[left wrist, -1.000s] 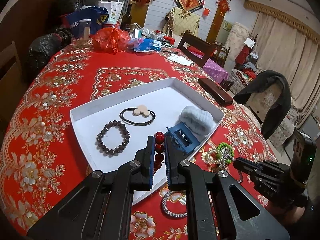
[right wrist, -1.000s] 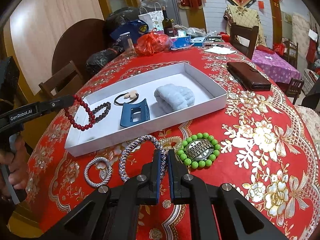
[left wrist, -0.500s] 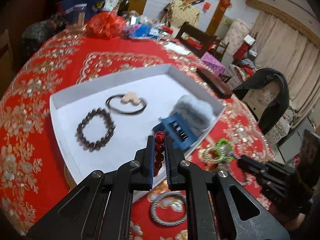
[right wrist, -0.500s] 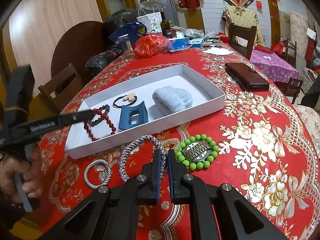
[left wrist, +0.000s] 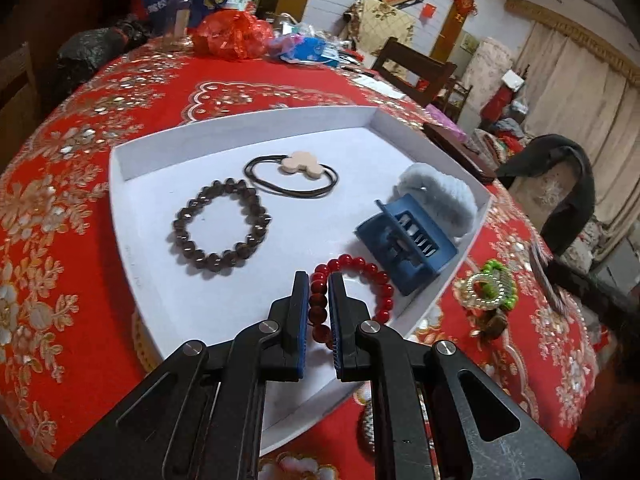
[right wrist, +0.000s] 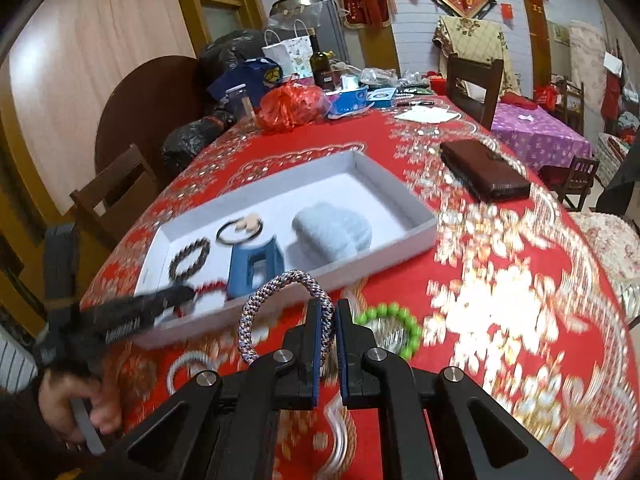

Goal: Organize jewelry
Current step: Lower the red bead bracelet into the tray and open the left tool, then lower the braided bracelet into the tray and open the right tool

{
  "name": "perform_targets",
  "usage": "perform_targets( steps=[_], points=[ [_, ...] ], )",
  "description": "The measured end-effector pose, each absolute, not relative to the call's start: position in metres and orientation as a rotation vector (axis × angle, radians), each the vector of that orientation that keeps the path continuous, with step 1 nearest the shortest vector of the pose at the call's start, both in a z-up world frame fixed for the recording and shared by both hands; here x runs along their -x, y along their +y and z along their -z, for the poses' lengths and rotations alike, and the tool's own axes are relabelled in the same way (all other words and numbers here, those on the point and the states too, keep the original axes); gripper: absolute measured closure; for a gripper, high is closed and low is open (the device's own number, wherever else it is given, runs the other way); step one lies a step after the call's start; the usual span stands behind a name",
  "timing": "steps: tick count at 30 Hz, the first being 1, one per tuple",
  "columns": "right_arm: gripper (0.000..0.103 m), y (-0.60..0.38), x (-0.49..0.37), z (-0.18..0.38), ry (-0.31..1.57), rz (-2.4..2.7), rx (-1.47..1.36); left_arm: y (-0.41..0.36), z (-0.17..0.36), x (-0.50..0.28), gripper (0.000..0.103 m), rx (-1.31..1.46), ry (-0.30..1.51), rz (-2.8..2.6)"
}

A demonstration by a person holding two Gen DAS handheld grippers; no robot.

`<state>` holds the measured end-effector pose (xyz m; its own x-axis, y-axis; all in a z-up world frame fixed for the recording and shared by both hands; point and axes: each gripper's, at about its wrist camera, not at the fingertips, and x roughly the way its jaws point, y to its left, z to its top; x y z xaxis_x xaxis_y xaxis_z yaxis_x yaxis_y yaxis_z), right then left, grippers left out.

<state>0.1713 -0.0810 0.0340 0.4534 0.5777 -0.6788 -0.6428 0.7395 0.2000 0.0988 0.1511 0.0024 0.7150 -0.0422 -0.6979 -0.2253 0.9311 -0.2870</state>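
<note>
My left gripper [left wrist: 319,280] is shut on a red bead bracelet [left wrist: 372,276] that rests on the floor of the white tray [left wrist: 240,128], beside a blue hair claw [left wrist: 408,240]. The tray also holds a dark bead bracelet [left wrist: 220,224], a black hair tie with a beige charm [left wrist: 292,176] and a pale blue scrunchie [left wrist: 440,196]. My right gripper [right wrist: 329,312] is shut on a braided purple-white bracelet [right wrist: 272,300], lifted off the cloth in front of the tray [right wrist: 400,208]. A green bead bracelet [right wrist: 396,332] lies on the cloth to its right.
A brown wallet [right wrist: 484,172] lies beyond the tray. Bags, a wine bottle [right wrist: 322,64] and a red plastic bag [right wrist: 292,104] crowd the far end of the table. A silver rope bracelet [right wrist: 184,368] lies on the red cloth. Chairs stand around the table.
My left gripper came down into the tray and laid the red bracelet on its floor. My right gripper took hold of the braided bracelet and lifted it toward the tray.
</note>
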Motion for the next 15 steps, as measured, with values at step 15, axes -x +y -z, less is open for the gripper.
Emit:
perform_targets(
  steps=[15],
  points=[
    [0.097,0.073,-0.295,-0.025,0.959,-0.646,0.195,0.157,-0.003,-0.102,0.092,0.454,0.749,0.009]
  ],
)
